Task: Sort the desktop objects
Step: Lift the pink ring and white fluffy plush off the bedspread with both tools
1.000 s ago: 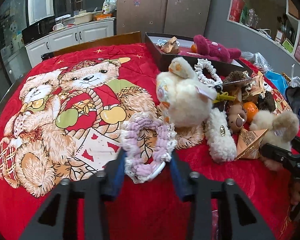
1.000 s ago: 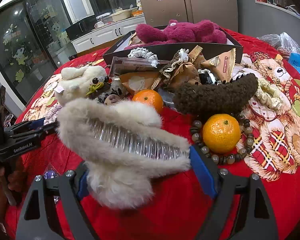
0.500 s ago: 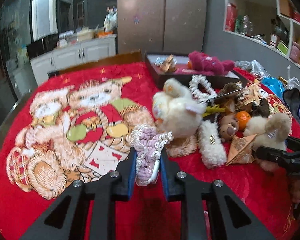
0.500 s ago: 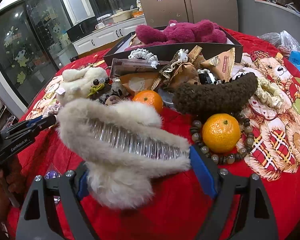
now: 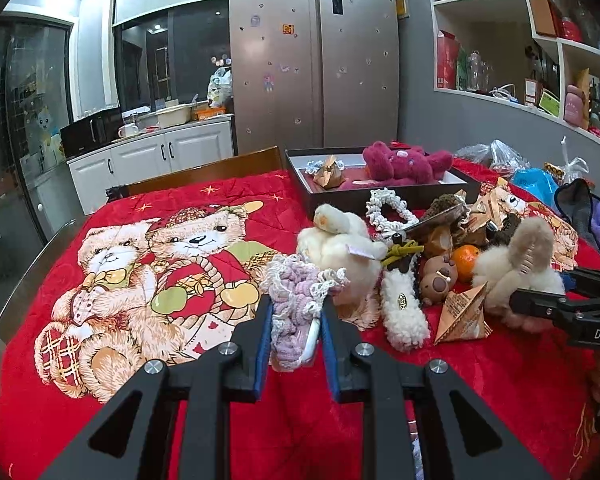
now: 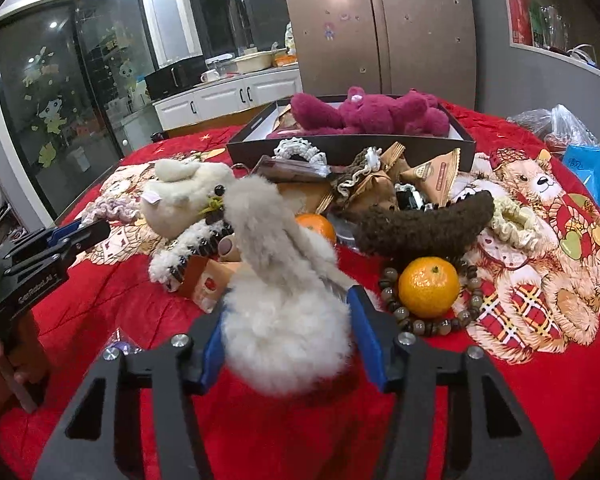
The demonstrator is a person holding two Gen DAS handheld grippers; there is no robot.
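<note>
My left gripper is shut on a lilac crocheted scrunchie and holds it above the red bear-print cloth. My right gripper is shut on a fluffy beige hair claw, which stands tilted up; it also shows in the left wrist view. A dark box at the back holds a magenta plush bear. The left gripper shows in the right wrist view, at the left.
A pile lies before the box: a cream plush, a white fluffy clip, a brown fuzzy clip, two oranges, a bead bracelet, snack packets, a cream scrunchie. Bags sit at right.
My left gripper closed on the lilac scrunchie and lifted it off the cloth. My right gripper closed on the beige hair claw, lifted it and tipped it upright.
</note>
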